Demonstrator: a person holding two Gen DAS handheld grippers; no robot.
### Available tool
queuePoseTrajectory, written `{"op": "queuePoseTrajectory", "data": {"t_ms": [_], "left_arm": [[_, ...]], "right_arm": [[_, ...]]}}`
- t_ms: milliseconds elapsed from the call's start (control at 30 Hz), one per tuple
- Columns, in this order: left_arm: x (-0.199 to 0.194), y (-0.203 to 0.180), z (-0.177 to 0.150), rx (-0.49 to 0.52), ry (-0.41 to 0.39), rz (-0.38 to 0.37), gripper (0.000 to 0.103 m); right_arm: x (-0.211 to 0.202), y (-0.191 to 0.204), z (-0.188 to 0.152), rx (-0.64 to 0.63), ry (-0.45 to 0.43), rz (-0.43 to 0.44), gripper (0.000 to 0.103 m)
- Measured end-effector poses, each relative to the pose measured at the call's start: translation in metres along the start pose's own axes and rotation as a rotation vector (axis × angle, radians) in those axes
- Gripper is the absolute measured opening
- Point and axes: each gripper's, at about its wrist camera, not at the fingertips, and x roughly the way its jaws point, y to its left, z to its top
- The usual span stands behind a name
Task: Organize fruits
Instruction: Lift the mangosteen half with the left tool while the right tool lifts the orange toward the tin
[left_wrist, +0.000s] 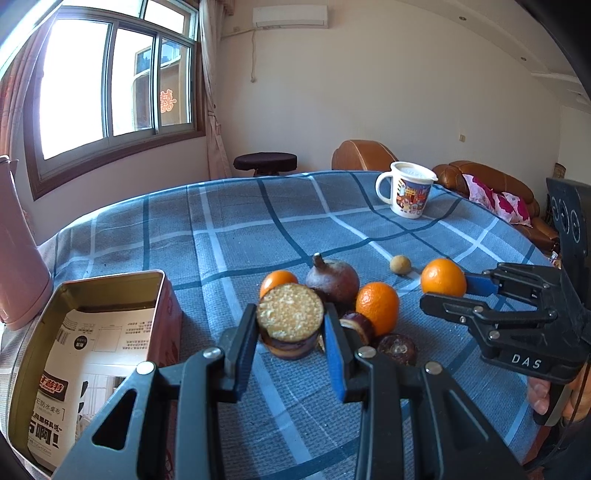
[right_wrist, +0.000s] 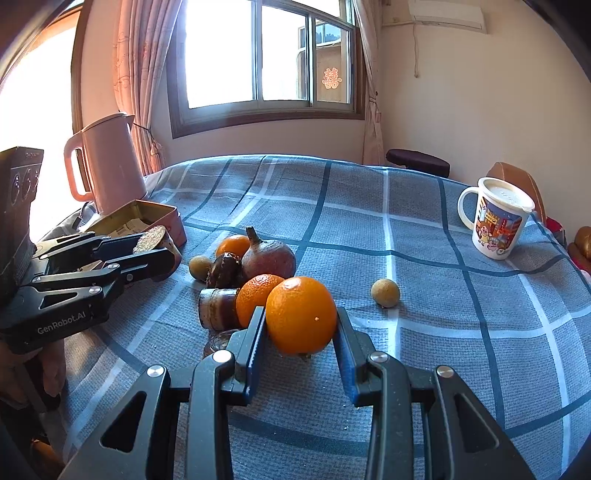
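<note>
My left gripper (left_wrist: 290, 334) is shut on a short sugarcane piece (left_wrist: 290, 317) with a pale cut face and dark skin. It holds the piece just right of the open tin box (left_wrist: 92, 332). In the right wrist view that piece (right_wrist: 149, 238) sits in the left gripper (right_wrist: 155, 247) beside the tin (right_wrist: 147, 218). My right gripper (right_wrist: 301, 345) is shut on an orange (right_wrist: 301, 314), also seen at far right in the left wrist view as the orange (left_wrist: 443, 277). On the cloth lie a dark red pomegranate (left_wrist: 332, 280), two oranges (left_wrist: 376, 306) (left_wrist: 277, 280) and a longan (left_wrist: 400, 264).
A second cane piece (right_wrist: 218, 308), a dark fruit (right_wrist: 225, 269) and another longan (right_wrist: 199, 267) lie in the cluster. A pink kettle (right_wrist: 110, 166) stands behind the tin. A lidded mug (right_wrist: 496, 218) sits at the far right. The checked blue tablecloth (right_wrist: 443, 332) covers the table.
</note>
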Motion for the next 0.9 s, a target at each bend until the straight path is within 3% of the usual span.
{"op": "queuePoseTrajectory", "data": {"t_ms": [900], "left_arm": [[-0.017, 0.002, -0.002, -0.007, -0.092, 0.03, 0.036]], "right_arm": [[-0.017, 0.002, -0.002, -0.005, -0.091, -0.01, 0.037]]}}
